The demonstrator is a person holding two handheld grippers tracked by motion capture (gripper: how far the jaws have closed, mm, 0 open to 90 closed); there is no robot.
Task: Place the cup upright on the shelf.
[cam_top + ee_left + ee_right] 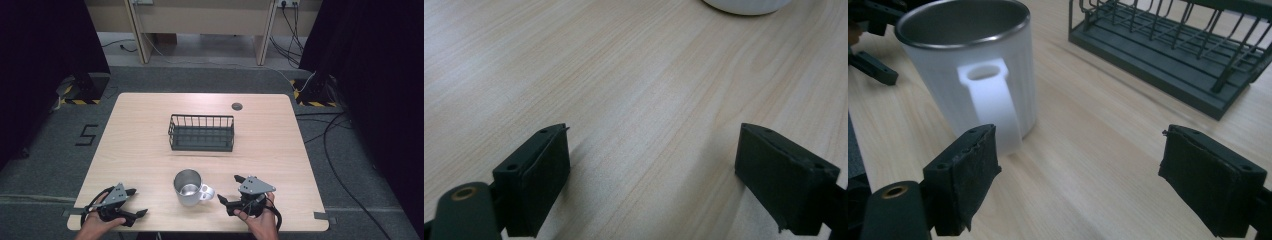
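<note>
Near the front edge of the desk (150, 107), about midway along it, a white mug (189, 187) with a metal lining stands upright, its handle (992, 107) turned toward the right gripper (231, 189). That gripper sits just beside the handle with its jaws spread wide and nothing between them; one jaw is close to the handle, which suits a grab by the handle rather than the body. The left gripper (136, 202) rests near the front left corner, jaws released over bare wood, apparently just waiting. Behind the mug, toward the middle of the desk, a dark wire rack (201, 132) stands empty, a likely place for the mug.
</note>
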